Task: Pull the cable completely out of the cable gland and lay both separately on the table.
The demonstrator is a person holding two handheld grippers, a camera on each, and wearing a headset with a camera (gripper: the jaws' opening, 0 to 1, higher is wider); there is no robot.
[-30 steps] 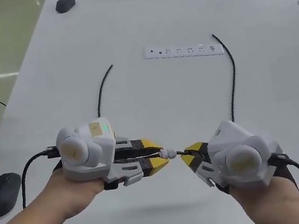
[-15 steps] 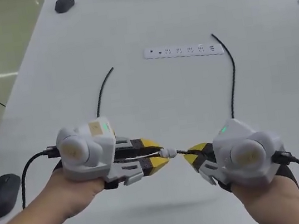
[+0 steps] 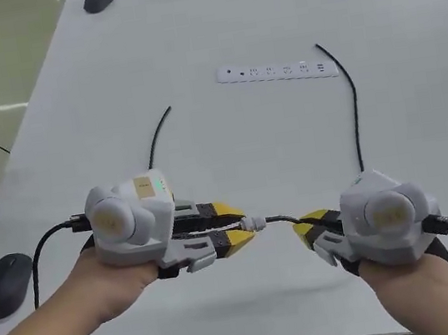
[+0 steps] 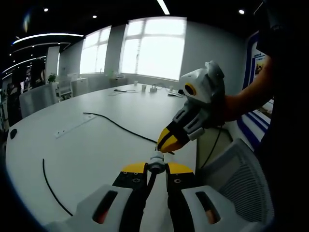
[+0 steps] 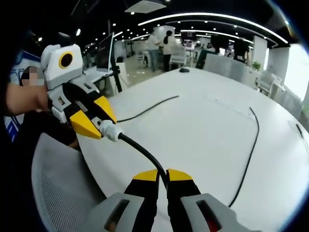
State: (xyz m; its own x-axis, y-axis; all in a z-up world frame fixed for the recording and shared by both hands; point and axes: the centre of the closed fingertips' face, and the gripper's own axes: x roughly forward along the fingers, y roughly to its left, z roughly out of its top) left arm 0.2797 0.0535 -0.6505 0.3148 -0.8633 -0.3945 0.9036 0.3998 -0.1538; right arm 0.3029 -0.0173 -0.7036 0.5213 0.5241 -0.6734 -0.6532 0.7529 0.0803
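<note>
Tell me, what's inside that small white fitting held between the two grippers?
A black cable enters the white cable gland, coming from the right gripper. How far it reaches inside is hidden.

Bare worktop (image 3: pixel 256 154) lies mid-frame between a short black cable (image 3: pixel 157 135) at left and a longer cable (image 3: pixel 354 106) at right; a power strip (image 3: pixel 276 72) bounds it above, a mouse (image 3: pixel 5 284) sits lower left.

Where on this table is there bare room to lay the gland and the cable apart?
Widest bare patch: the white table between the short loose black cable and the black cord of the white power strip. More room right of that cord. Tighter at the near left corner by the black computer mouse.
</note>
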